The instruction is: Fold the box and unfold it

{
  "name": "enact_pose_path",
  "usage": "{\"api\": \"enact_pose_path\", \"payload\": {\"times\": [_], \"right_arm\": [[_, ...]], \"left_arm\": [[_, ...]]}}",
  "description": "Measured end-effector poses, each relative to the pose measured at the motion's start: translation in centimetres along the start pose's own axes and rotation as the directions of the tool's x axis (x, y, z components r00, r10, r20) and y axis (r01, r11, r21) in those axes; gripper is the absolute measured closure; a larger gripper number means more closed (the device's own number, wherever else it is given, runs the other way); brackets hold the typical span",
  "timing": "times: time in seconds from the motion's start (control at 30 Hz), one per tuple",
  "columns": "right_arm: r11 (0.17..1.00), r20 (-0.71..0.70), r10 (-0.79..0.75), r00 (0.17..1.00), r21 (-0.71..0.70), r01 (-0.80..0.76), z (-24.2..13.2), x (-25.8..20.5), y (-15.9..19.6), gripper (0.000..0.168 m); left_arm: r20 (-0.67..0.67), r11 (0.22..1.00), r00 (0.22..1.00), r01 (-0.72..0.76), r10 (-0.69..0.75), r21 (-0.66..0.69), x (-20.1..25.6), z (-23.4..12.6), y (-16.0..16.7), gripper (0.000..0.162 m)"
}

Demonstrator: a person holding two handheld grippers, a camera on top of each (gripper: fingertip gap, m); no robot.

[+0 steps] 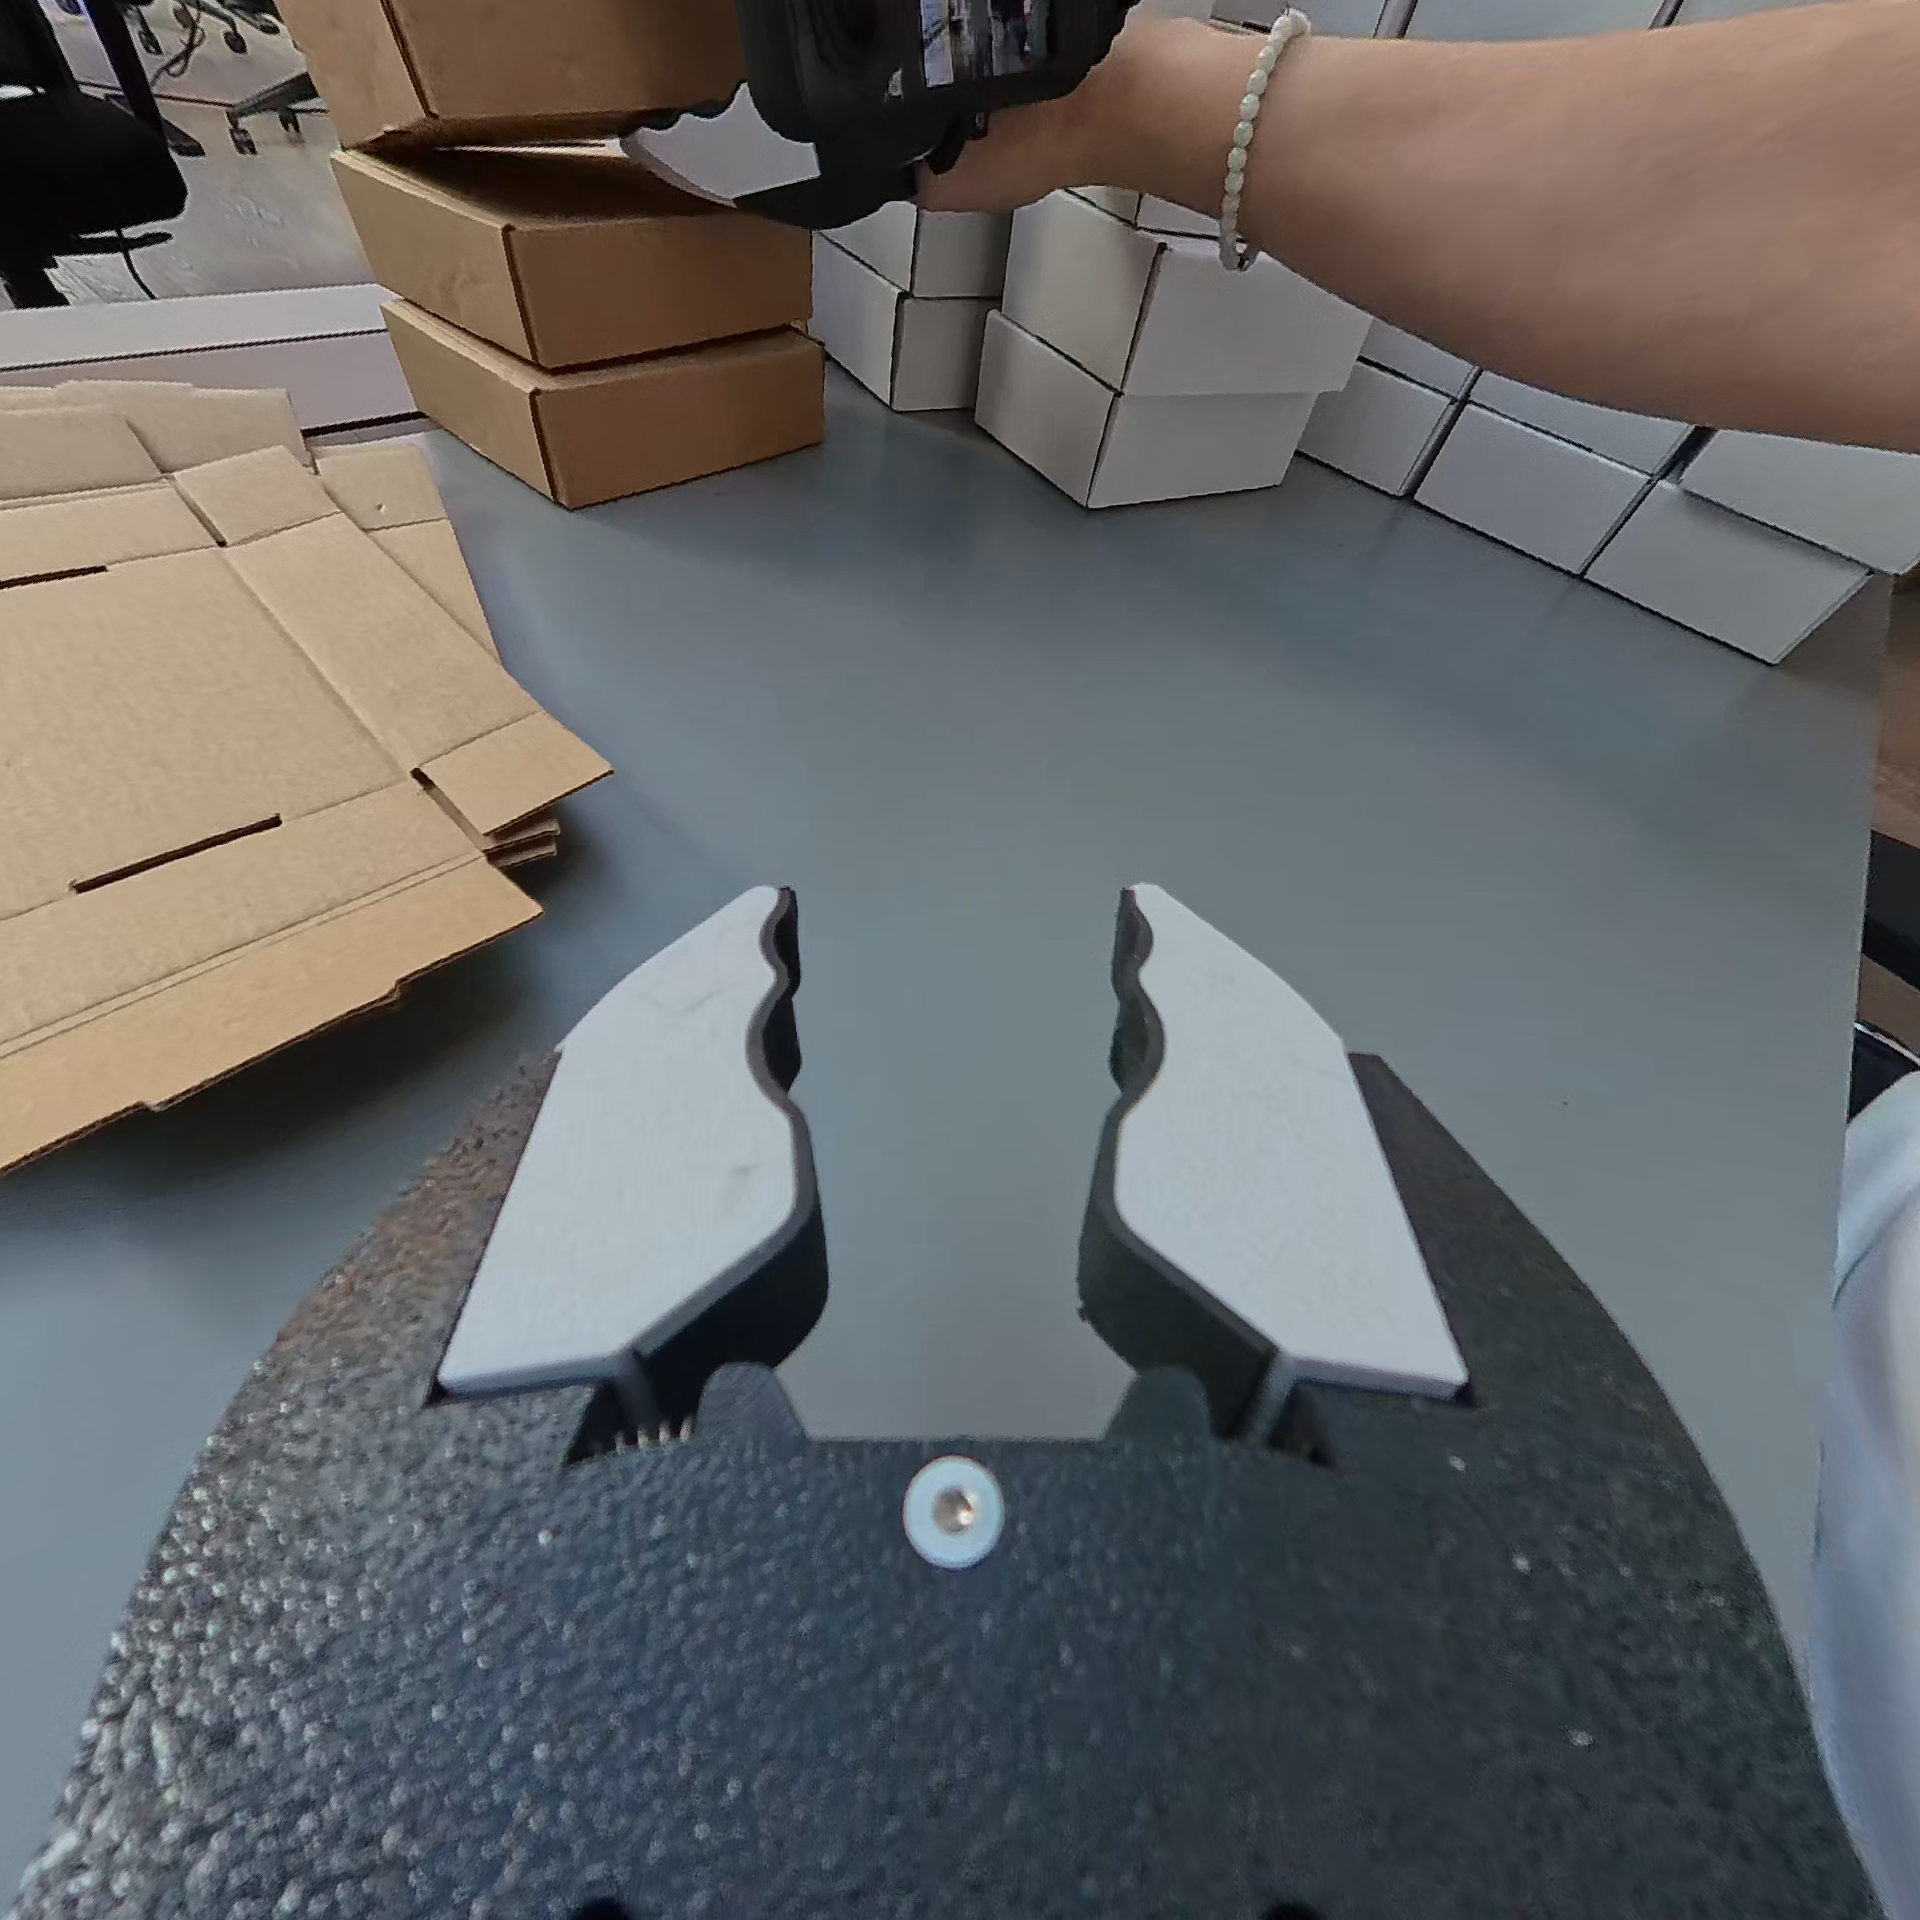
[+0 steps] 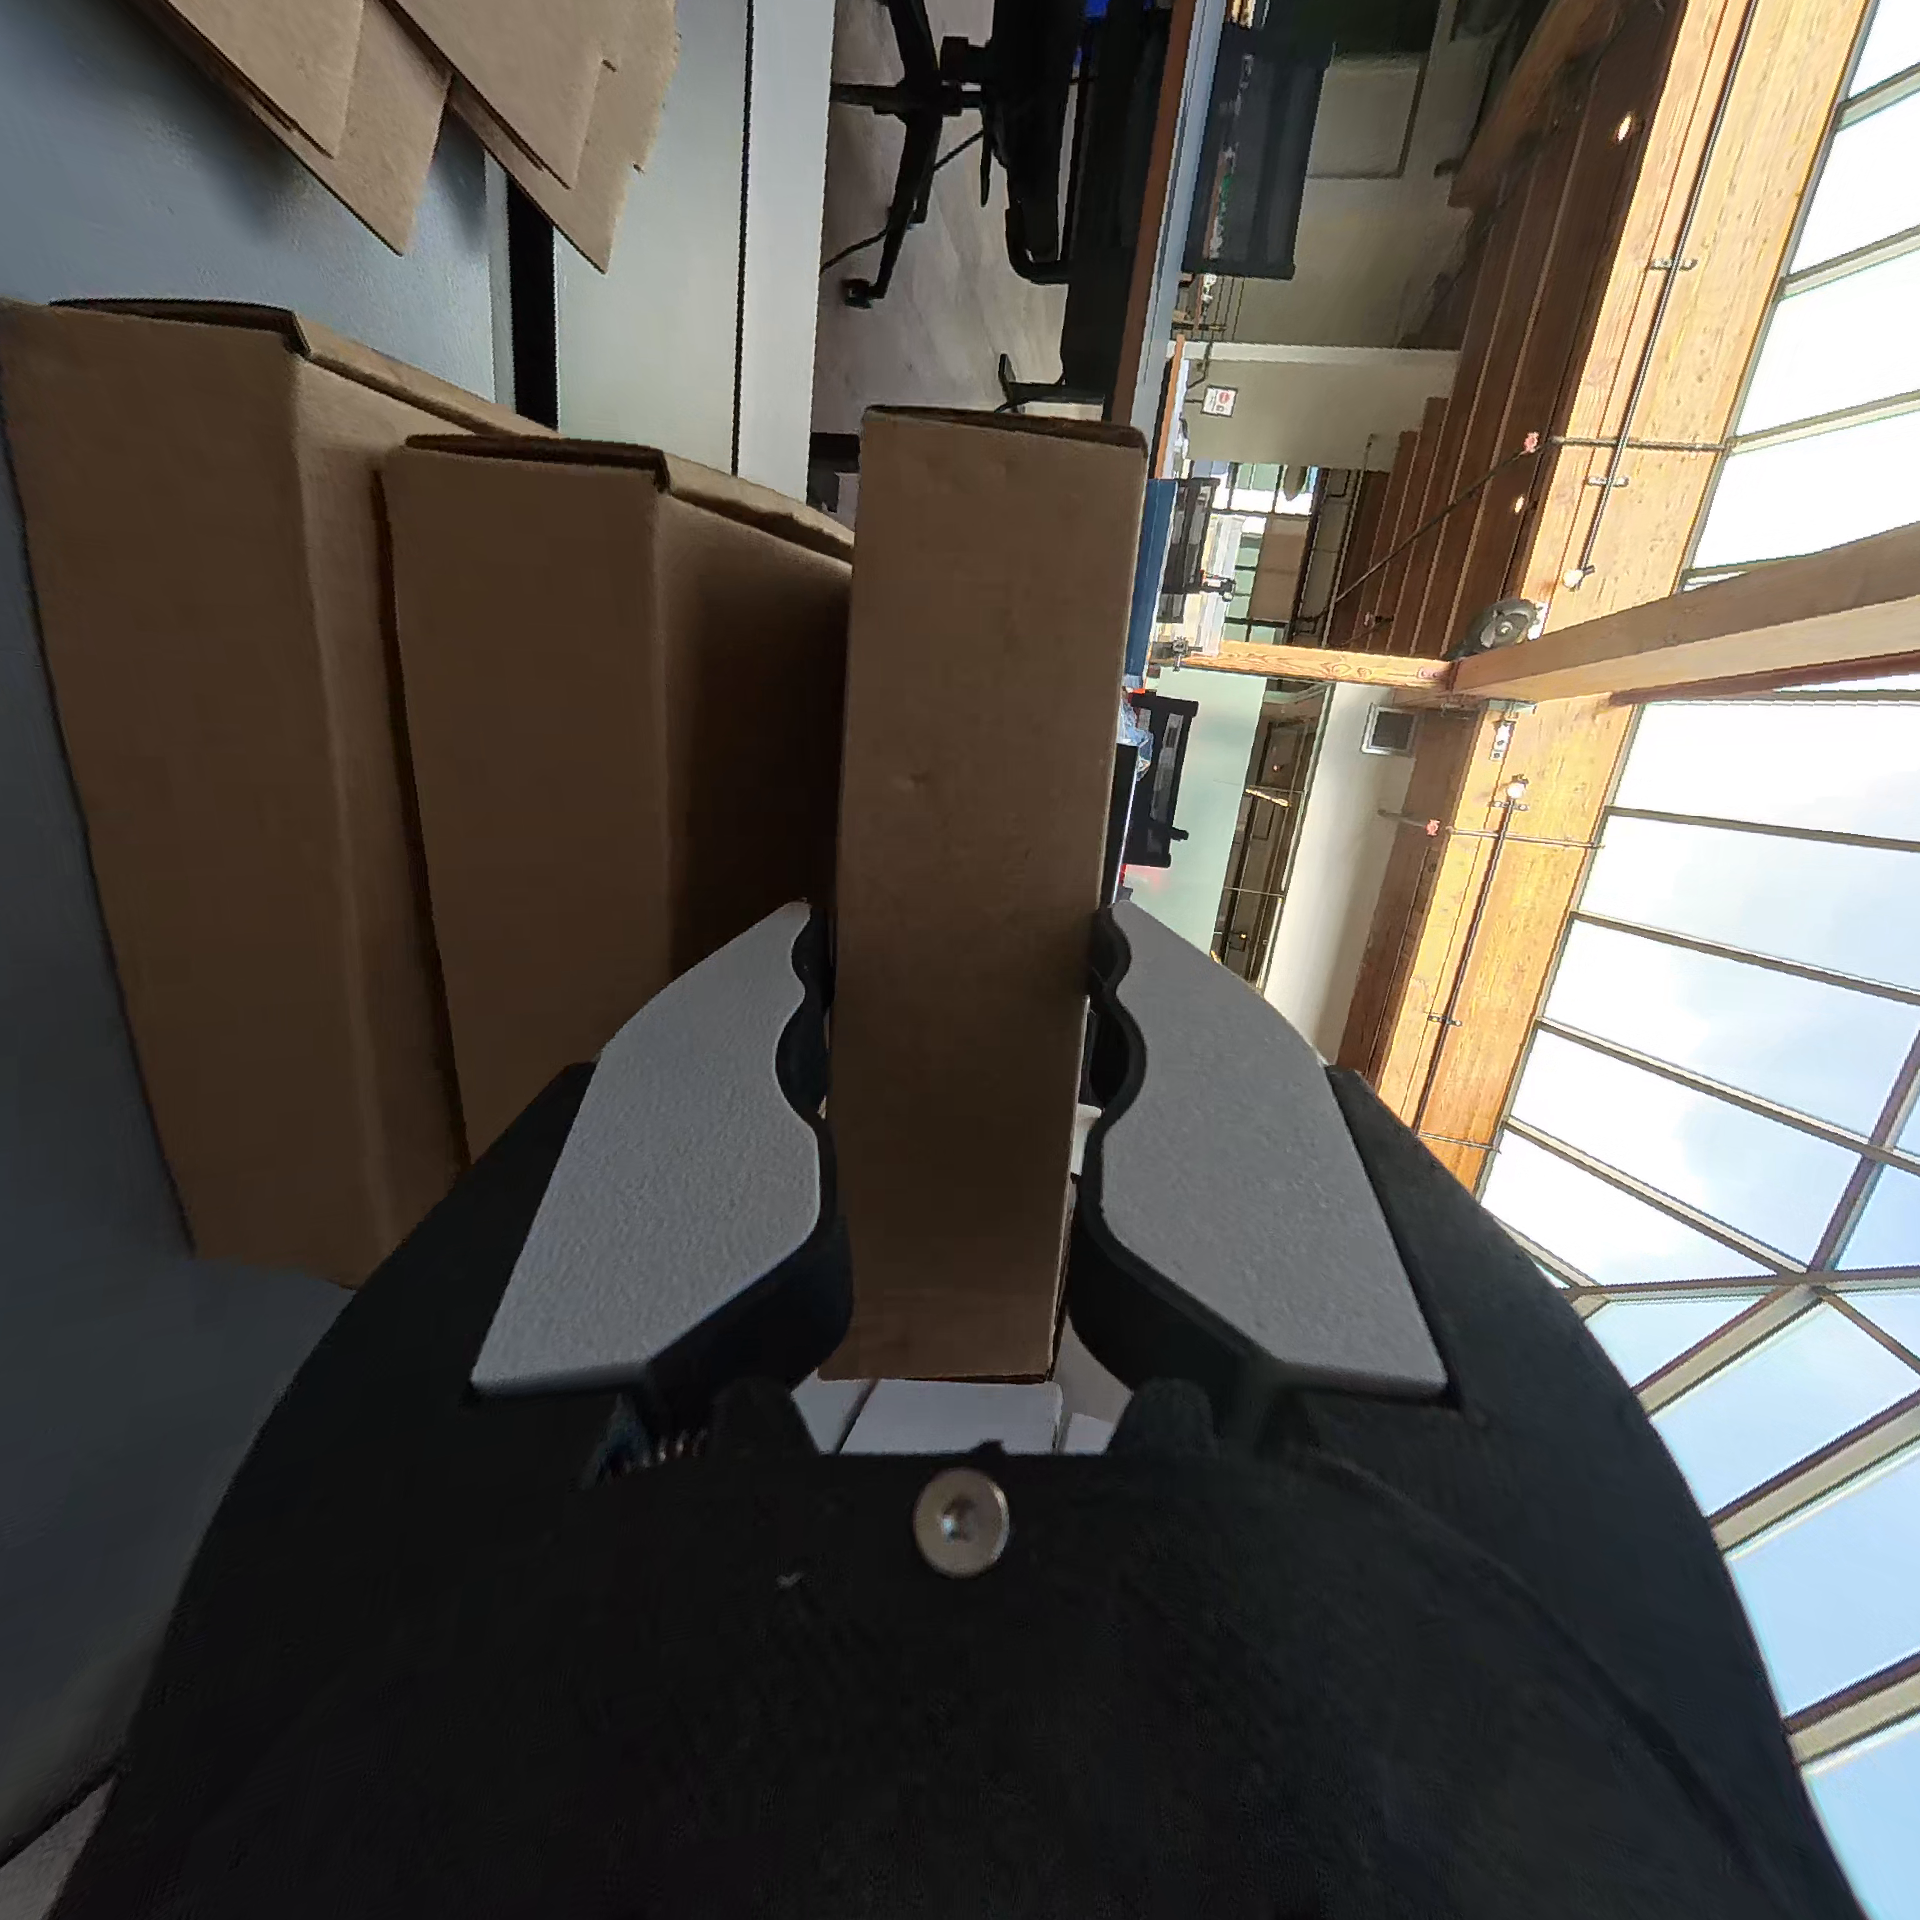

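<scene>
My right gripper is shut on a folded brown cardboard box, gripping its top and bottom faces at one end. In the left wrist view this box is at the top of a stack of two folded brown boxes, and one white finger of the right gripper shows under it. I cannot tell whether the held box touches the stack. My left gripper is open and empty, low over the grey table, well in front of the stack.
A pile of flat brown box blanks lies on the left of the table. Several white boxes are stacked along the back right. A forearm with a bead bracelet crosses the top right. The table's right edge is close.
</scene>
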State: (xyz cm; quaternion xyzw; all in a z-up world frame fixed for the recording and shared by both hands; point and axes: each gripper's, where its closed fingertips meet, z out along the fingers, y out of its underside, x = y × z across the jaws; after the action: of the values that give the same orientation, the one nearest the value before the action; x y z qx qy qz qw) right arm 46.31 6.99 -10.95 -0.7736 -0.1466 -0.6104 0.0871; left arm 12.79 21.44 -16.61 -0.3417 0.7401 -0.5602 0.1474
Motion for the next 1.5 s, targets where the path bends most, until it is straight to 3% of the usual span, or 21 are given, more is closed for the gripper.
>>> {"api": "enact_pose_path", "payload": {"times": [0.23, 0.47, 0.63, 0.73, 0.87, 1.03, 1.3, 1.5], "right_arm": [[0.995, 0.085, 0.082, 0.993, 0.05, -0.086, -0.5, -1.4, -0.2, 0.119], [0.986, 0.195, 0.147, 0.97, 0.047, -0.159, -0.8, -2.3, -0.4, 0.117], [0.976, 0.219, 0.198, 0.955, 0.04, -0.212, -1.9, -1.2, -0.3, 0.1], [0.955, 0.209, 0.272, 0.939, 0.059, -0.29, -4.2, 1.0, -0.9, 0.092], [0.889, 0.266, 0.237, 0.934, 0.329, -0.319, -10.0, 1.4, -8.6, 0.09], [0.846, 0.201, -0.004, 0.98, 0.524, -0.104, -13.4, -4.4, -17.0, 0.095], [0.799, 0.168, -0.13, 0.977, 0.602, 0.003, -12.7, -9.8, -21.7, 0.096], [0.803, 0.293, -0.063, 0.954, 0.582, -0.126, -12.7, -11.0, -22.4, 0.096]], "left_arm": [[-0.006, 0.999, 1.0, -0.022, 0.022, -0.038, -0.1, -0.5, 0.4, 0.104], [0.124, 0.992, 0.987, -0.093, 0.103, -0.084, -3.5, -1.7, -0.5, 0.105], [0.215, 0.97, 0.955, -0.168, 0.205, -0.178, -6.0, -2.4, -0.3, 0.104], [0.237, 0.976, 0.953, -0.154, 0.187, -0.153, -6.4, -3.0, -0.7, 0.104], [0.281, 0.99, 0.95, -0.125, 0.139, -0.067, -6.9, -3.7, -1.8, 0.104], [0.342, 0.994, 0.936, -0.101, 0.086, 0.028, -7.7, -3.9, -3.5, 0.104], [0.332, 0.995, 0.941, -0.088, 0.065, 0.056, -7.0, -3.6, -3.1, 0.105], [0.377, 0.994, 0.922, -0.102, 0.083, 0.029, -7.7, -4.0, -2.6, 0.115]]}}
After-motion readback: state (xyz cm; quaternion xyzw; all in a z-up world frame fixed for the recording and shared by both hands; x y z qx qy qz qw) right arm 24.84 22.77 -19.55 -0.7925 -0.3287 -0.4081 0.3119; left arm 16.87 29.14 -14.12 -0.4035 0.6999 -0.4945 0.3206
